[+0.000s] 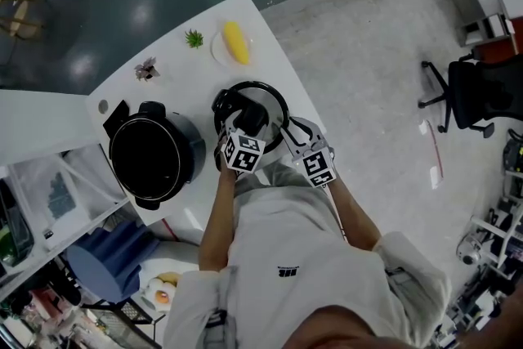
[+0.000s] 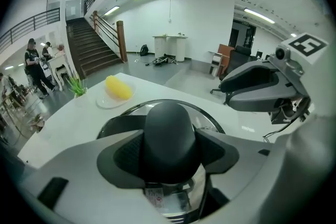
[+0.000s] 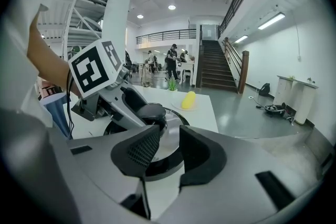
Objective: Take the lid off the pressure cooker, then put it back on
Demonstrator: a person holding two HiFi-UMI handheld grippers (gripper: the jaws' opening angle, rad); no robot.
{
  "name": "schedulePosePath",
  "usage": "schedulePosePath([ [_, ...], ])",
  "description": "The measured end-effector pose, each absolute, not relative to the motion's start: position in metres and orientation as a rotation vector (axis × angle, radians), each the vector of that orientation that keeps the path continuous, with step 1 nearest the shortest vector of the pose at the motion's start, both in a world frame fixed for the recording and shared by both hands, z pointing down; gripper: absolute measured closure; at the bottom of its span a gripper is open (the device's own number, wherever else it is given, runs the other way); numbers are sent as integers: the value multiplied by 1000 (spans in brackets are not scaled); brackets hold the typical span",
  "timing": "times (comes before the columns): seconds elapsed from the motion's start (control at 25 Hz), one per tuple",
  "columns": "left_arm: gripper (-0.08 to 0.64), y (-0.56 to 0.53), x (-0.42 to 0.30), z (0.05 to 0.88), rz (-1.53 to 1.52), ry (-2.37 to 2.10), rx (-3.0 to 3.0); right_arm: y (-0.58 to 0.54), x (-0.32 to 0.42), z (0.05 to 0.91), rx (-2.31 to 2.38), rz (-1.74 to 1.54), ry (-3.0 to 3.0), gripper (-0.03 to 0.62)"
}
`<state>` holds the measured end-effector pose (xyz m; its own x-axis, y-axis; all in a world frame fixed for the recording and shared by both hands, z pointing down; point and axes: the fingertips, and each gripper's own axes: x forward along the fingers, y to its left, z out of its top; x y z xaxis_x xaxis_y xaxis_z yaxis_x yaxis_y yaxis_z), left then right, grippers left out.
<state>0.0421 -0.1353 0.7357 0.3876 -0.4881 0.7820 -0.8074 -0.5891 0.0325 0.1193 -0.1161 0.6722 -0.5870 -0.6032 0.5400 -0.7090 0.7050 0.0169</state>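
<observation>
Two tools working. The left tool (image 2: 169,150) is standing wide, its pads bracketing the black knob (image 2: 169,126) of the lid (image 1: 270,99). The pads are sitting just beside the knob's sides, and I am not seeing a firm squeeze. The right tool (image 3: 167,147) is hovering part open and empty, looking over the lid's rim, which is showing through the gap between its pads.

The lid is lying flat on the desk (image 1: 189,84), near the right edge on the person's side. The cooker body (image 1: 155,161) is standing uncovered just beside it, toward the near left edge, its mouth showing dark.

Judging: the removal half is looking done, and the return is in hand, at the grasp. The next move is calling for a firm close on the knob, a level lift clear of the desk, a carry across to the open mouth and a square seating on its rim, with the right tool steadying.

Count:
- two tools
- one lid
- one cooker body
- one plate (image 1: 218,53) carrying one yellow item (image 1: 235,42), toward the far corner
- one green sprig (image 1: 194,38)
- one small flower-like ornament (image 1: 147,69)
</observation>
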Motion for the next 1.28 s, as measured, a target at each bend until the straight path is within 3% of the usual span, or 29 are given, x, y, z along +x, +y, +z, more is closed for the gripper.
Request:
schedulePosePath([
  [0.16,269,-136,43,736,1029,-1108,2221,-116,124,673,999,278,-2390,479],
  [0.68,273,-133,39,722,1000,-1142,2150,-118,119,661,983,264,-2413,479],
  [1.28,273,-123,41,608,976,-1165,2246,-121,106,561,904,144,-2523,479],
])
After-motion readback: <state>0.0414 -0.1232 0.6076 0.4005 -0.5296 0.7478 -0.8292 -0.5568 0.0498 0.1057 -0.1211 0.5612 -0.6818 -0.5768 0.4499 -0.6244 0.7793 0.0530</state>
